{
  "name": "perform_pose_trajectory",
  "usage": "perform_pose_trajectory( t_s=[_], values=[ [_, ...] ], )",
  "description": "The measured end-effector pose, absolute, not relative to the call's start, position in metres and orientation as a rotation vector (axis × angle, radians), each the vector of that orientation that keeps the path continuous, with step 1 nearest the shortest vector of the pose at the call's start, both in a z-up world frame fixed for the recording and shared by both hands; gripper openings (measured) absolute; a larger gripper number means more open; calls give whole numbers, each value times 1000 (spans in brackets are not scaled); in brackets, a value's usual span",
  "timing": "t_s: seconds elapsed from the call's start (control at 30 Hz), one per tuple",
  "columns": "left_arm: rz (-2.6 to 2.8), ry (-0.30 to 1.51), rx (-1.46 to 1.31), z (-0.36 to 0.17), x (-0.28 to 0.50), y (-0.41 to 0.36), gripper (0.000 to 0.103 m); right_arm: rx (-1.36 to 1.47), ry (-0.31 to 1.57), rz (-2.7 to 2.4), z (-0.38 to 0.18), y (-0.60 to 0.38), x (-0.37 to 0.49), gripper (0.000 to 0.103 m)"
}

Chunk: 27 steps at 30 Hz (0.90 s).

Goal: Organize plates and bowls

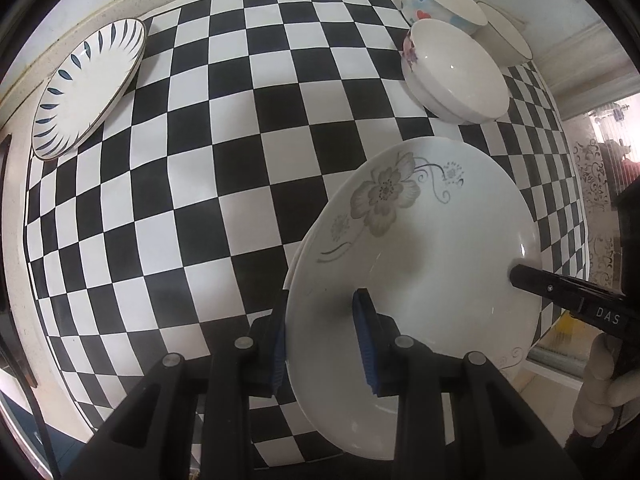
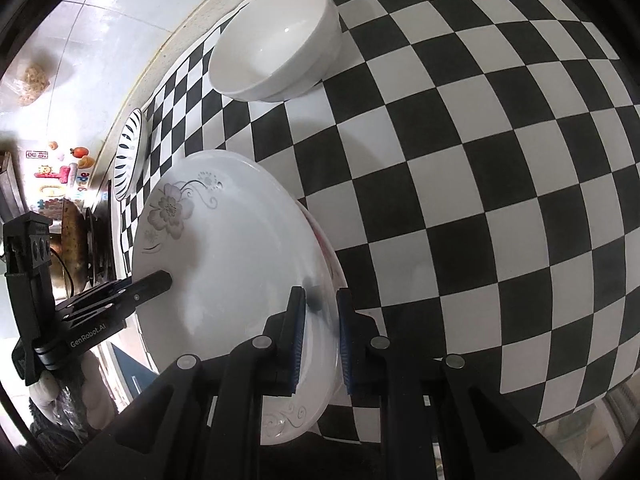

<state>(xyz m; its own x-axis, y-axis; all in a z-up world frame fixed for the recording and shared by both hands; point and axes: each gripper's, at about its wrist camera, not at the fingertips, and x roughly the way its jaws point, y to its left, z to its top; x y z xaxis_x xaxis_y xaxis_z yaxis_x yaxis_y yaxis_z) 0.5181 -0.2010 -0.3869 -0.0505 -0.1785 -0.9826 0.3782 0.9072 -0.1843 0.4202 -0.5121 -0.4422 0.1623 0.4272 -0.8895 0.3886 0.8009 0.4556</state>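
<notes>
Gripping opposite rims, the left gripper [image 1: 324, 344] and right gripper [image 2: 320, 340] both pinch the floral plate [image 1: 432, 248] — fingers closed on it. Stacked white bowls [image 1: 456, 76] sit well apart on the checkered mat [image 1: 200, 184].

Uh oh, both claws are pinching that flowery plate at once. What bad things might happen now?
1. The left gripper and right gripper each hold only the rim of the flower plate. If they pull unevenly, it might slip or chip.

2. Another plate seems to sit right under it. Lifting carelessly could drag that one along.

3. The stacked white bowls stand close by on the checkered mat. A swinging plate might knock them.
</notes>
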Motion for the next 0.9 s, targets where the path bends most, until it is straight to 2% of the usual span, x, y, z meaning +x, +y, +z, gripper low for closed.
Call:
perform_pose_trajectory(
  t_s=[0.9],
  values=[
    [-390,1661,158,-426,519,-212,29,655,1483,59,-457,-493,425,17]
  ],
)
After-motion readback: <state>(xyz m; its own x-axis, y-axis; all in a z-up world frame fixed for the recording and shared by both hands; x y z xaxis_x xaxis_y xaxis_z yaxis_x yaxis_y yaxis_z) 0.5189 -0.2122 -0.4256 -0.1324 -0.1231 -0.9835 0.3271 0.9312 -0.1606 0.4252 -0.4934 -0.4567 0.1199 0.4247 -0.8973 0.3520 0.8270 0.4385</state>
